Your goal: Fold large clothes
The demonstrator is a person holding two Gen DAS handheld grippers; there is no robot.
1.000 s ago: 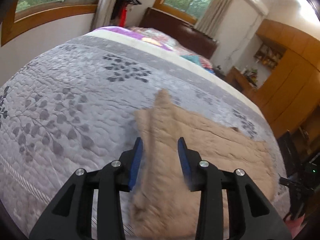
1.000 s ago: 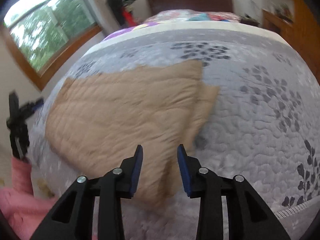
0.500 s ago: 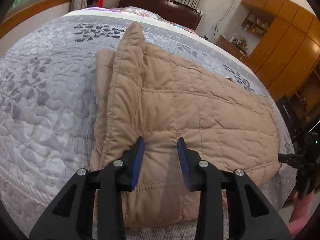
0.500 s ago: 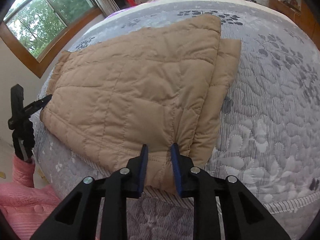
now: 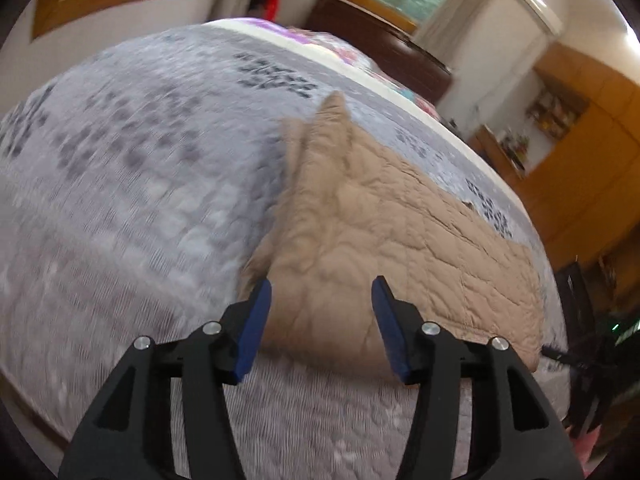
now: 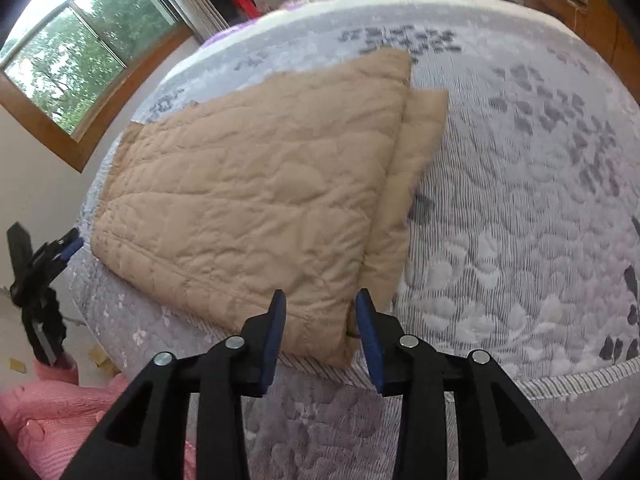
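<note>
Grey bedspread (image 6: 520, 220) bears a folded tan quilted garment (image 6: 248, 200); left tongs (image 5: 322, 320) and right tongs (image 6: 320, 332) hang released.

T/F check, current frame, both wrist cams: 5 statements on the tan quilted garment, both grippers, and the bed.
1. The tan quilted garment lies folded on the grey bedspread. True.
2. The right gripper is clamped on the garment. False: its jaws are open, framing the near corner without gripping it.
3. The left gripper is open and holds nothing. True.
4. The garment hangs in the air between the grippers. False: it rests flat on the bed.
5. A lower layer sticks out from under the top layer on one side. True, seen in the right wrist view.
</note>
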